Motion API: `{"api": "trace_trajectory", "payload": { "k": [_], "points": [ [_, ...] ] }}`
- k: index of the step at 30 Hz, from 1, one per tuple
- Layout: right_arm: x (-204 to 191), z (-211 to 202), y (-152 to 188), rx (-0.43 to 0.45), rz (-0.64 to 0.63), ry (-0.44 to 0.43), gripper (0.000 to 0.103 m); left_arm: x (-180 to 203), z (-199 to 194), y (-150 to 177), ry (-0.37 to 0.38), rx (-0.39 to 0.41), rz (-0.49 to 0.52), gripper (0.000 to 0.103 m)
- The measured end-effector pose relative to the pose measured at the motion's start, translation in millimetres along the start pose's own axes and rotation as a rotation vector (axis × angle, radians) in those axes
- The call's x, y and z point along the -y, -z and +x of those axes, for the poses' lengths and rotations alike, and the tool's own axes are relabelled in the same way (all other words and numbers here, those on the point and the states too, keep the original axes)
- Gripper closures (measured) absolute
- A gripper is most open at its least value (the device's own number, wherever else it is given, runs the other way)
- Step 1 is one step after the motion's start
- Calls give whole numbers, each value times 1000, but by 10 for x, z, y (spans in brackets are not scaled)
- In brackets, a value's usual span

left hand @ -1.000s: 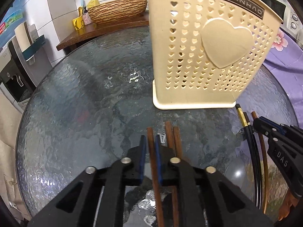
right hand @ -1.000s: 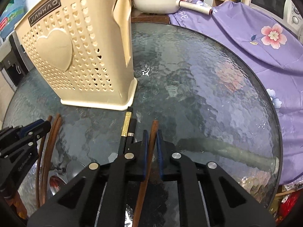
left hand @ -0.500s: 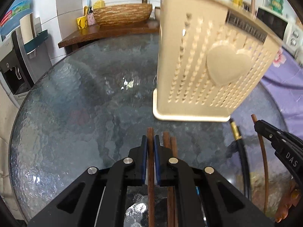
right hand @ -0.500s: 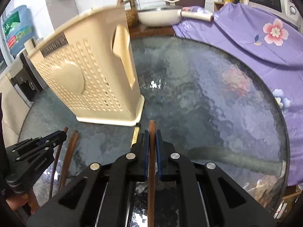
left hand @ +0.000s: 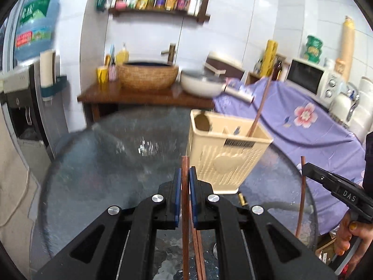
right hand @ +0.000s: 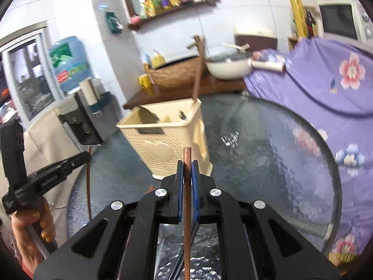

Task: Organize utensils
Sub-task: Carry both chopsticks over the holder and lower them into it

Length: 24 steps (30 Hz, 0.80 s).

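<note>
Between the blue pads of my left gripper (left hand: 185, 177) a brown wooden chopstick (left hand: 185, 210) is pinched, its blunt end poking just past the jaws, and my right gripper (right hand: 187, 175) pinches a second brown chopstick (right hand: 187, 210) the same way; both sticks are clear of the glass table (left hand: 98, 163). The cream perforated utensil holder (left hand: 223, 161) stands upright on the table ahead of both grippers, its open top showing dividers, with one brown chopstick (left hand: 258, 107) already leaning out of its right rear corner. As I judge it, the step is to carry each stick over the rim, tip it toward upright and lower it into that compartment before easing the jaws apart; going one hand at a time should keep the grippers from clashing. The leaning stick could get knocked, and the light holder may slide or tip if I nudge its wall. More brown chopsticks (left hand: 198, 252) and a dark one with a gold band (left hand: 242, 199) lie on the table below. Behind stand a woven basin (left hand: 148, 77), a white pan (left hand: 202, 85), and a purple flowered cloth (left hand: 303, 121) beside the table.
</note>
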State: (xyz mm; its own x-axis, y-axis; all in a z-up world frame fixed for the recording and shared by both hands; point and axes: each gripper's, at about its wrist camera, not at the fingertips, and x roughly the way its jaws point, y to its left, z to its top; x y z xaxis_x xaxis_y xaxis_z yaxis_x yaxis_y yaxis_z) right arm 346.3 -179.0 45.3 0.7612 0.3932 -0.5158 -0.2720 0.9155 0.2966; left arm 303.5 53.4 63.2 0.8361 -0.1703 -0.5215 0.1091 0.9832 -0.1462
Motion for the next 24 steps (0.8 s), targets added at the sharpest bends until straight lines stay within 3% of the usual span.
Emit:
{"api": "trace_trajectory", "payload": {
  "k": [10,24],
  "points": [
    [-182,-614,-104,50,-65,-76,96,-69,-407,-136,23,60,11,96],
    [-277,-601,-364,45,-100,-102,96,-81,-549,-364,47,91,19,96]
  ]
}}
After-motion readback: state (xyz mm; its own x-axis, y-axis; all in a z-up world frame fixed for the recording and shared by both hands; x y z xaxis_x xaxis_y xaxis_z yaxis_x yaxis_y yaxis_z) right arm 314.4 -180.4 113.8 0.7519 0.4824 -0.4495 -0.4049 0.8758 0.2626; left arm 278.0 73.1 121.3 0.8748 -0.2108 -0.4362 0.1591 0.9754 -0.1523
